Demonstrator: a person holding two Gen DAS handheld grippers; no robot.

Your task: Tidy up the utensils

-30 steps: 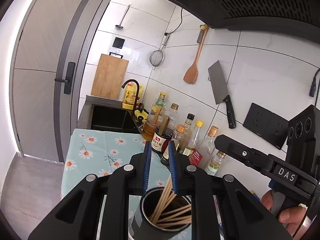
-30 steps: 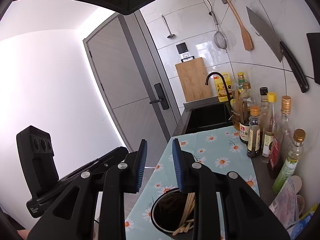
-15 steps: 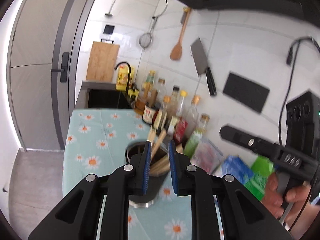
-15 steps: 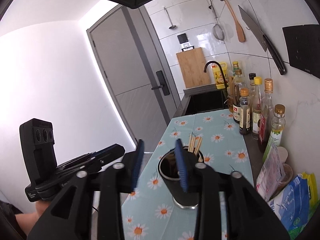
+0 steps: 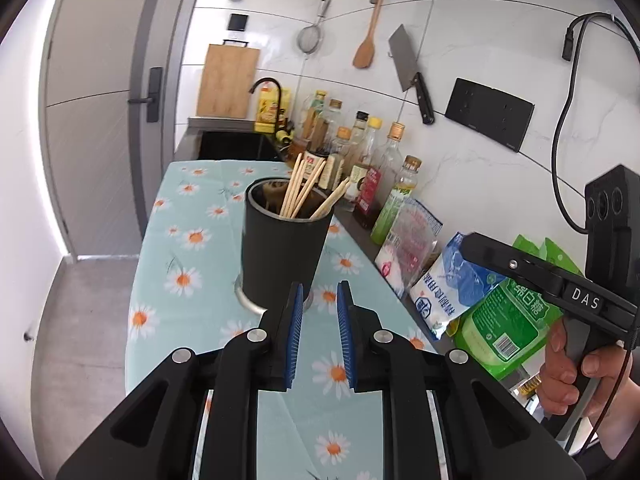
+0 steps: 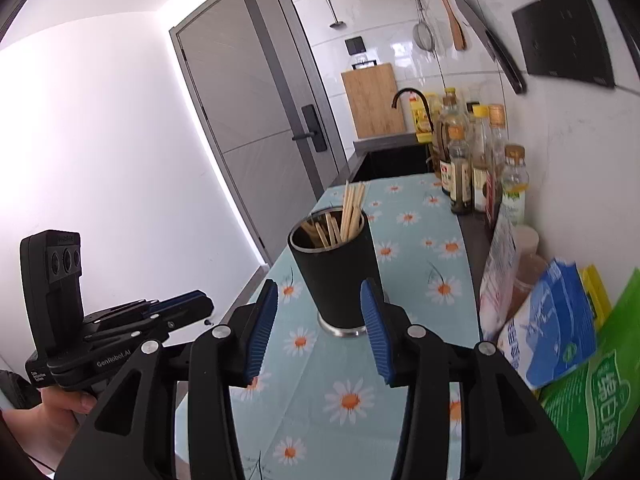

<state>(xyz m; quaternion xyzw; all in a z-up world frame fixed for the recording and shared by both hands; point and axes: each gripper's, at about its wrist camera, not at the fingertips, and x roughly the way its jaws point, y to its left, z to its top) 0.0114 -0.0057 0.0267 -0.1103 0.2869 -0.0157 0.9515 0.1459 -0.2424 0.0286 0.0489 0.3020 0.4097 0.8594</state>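
Note:
A black cylindrical holder (image 5: 283, 252) with a steel base stands upright on the daisy-print cloth (image 5: 192, 264). Several wooden chopsticks (image 5: 304, 190) stick out of it. My left gripper (image 5: 319, 294) is open and empty, just in front of the holder's base. In the right wrist view the holder (image 6: 338, 276) with its chopsticks (image 6: 352, 210) stands just beyond my right gripper (image 6: 318, 294), which is open wide and empty. Each gripper also shows in the other's view, off to the side.
Bottles of sauce and oil (image 5: 362, 164) line the wall. Bags of groceries (image 5: 452, 280) lie at the right of the cloth. A sink (image 5: 236, 146) and cutting board (image 5: 228, 82) are at the far end. A cleaver (image 5: 410, 72), wooden spatula (image 5: 368, 36) and strainer hang on the wall.
Both grippers have pulled back and down from above the holder, so it now stands in full view ahead. The right gripper's jaws have opened wider.

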